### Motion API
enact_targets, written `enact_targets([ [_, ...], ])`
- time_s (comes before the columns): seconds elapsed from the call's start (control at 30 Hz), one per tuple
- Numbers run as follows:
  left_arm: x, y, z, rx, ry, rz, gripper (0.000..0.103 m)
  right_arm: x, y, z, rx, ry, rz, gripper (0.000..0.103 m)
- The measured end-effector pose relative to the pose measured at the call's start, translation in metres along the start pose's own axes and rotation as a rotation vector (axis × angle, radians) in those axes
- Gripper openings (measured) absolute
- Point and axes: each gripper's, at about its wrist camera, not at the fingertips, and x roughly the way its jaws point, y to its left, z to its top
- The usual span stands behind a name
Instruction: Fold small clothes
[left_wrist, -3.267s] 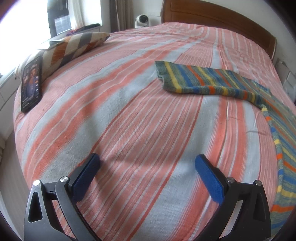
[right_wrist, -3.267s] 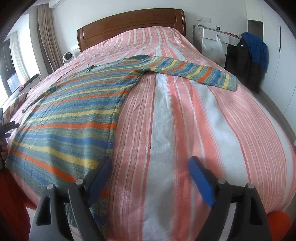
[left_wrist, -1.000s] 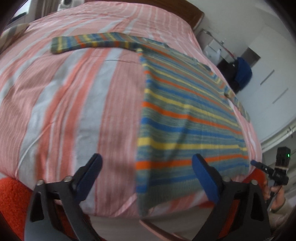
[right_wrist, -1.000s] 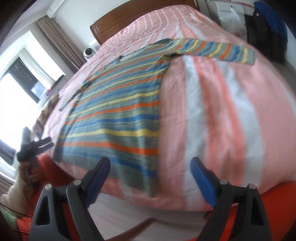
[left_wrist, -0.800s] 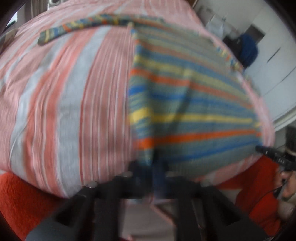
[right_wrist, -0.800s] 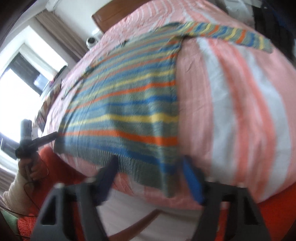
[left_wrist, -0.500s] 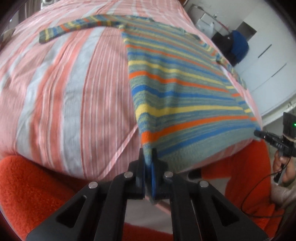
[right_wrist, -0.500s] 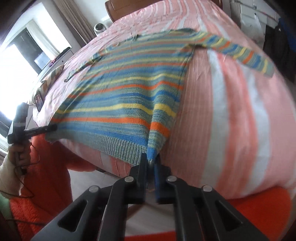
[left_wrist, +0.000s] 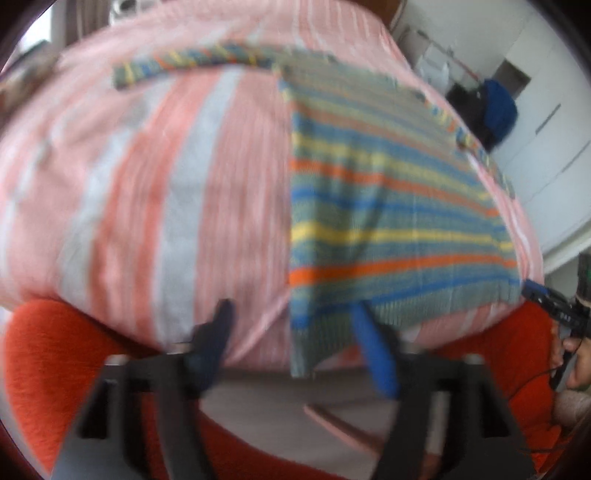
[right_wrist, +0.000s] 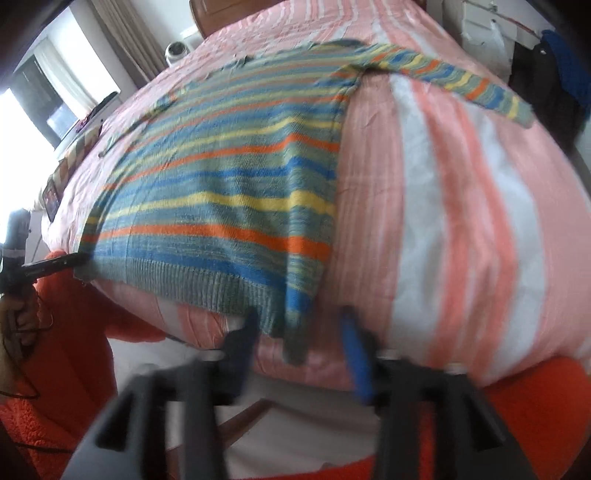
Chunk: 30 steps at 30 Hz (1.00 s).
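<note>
A striped knit sweater (left_wrist: 388, 206) in blue, yellow, orange and grey-green lies flat on the bed, sleeves spread; it also shows in the right wrist view (right_wrist: 229, 192). Its hem hangs over the bed's near edge. My left gripper (left_wrist: 295, 332) is open, its blue fingers either side of the hem's left corner, not gripping it. My right gripper (right_wrist: 299, 332) is open around the hem's right corner, which hangs loose between the fingers. Both views are blurred by motion.
The bed has a pink, orange and white striped cover (left_wrist: 166, 184). A wooden headboard (right_wrist: 236, 14) is at the far end. Orange fleece clothing (right_wrist: 74, 350) is below the bed edge. A patterned pillow (right_wrist: 77, 151) and a phone (right_wrist: 51, 195) lie at the bed's left side.
Half a second ago both grippers were shut on the sweater's hem corners. Now both have opened and let go, and the hem corners hang loose over the bed edge.
</note>
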Motion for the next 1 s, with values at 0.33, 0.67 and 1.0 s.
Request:
enact_targets([
  [0.33,-0.023,0.025,0.06,-0.077,-0.242,0.161,0.095,-0.032,-0.044,0.028,0.1,-0.283,-0.211,0.072],
  [0.67,0.021,0.045,0.064,-0.155,-0.231,0.239,0.095,-0.008,-0.048,0.027,0.13,-0.309,-0.241,0.072],
  [1.0,0.04,0.055,0.059,-0.155,-0.151,0.283,0.095,-0.002,-0.058,0.026,0.176,-0.311,-0.251,0.072],
])
